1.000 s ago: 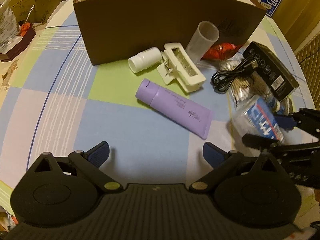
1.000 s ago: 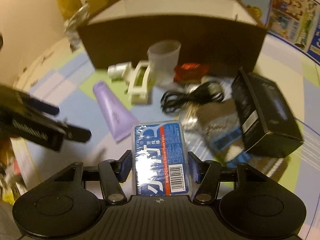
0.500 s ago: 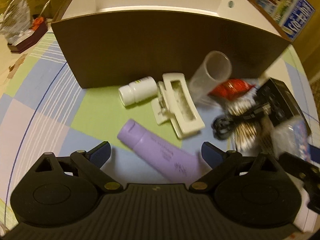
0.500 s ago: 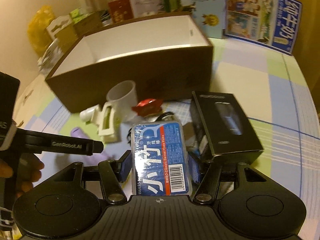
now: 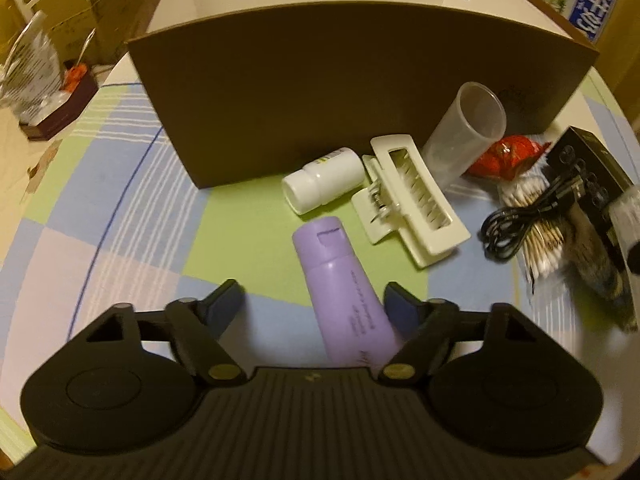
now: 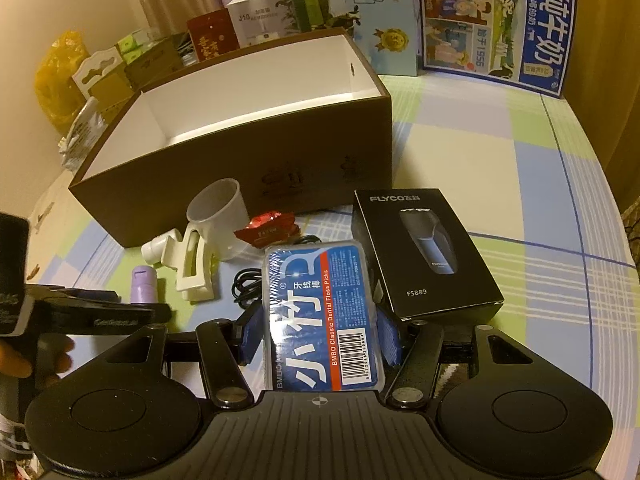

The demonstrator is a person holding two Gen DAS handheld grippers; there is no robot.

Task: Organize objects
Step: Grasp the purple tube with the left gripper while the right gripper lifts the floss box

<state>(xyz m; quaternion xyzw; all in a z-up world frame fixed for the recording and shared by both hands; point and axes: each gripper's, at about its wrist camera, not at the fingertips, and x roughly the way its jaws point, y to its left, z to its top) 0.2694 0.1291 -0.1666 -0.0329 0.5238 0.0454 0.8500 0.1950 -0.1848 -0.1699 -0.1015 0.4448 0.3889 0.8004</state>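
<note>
Right gripper (image 6: 320,336): jaws pinch the floss pick box (image 6: 322,316) across its short sides, blue pads flat against both edges. The box is held clear of the table, label up, barcode toward the camera.

Left gripper (image 5: 314,304): jaws spread wide, nothing clamped. The purple tube (image 5: 342,292) lies on the tablecloth (image 5: 120,216) between the fingers, cap end pointing away toward the cardboard box (image 5: 320,92). Its flat end sits close against the right-hand pad; whether pad and tube touch cannot be told from this view.

Cardboard box: brown outside, white inside, open top, standing at the far side of the table. From the right wrist view its interior looks bare as far as it is visible.

Loose items in front of the box, left to right in the left wrist view: white bottle (image 5: 324,184) on its side; cream hair claw clip (image 5: 412,208) just beside it, touching or nearly so; translucent cup (image 5: 468,132) tilted against the box wall; red packet (image 5: 504,156); black coiled cable (image 5: 520,220) lying over a pack of cotton swabs (image 5: 540,244).

Black shaver box (image 6: 424,252), marked FLYCO FS889, lies flat to the right of the held floss box.

A person's hand (image 6: 24,360) grips the left gripper's handle at the left edge of the right wrist view.
</note>
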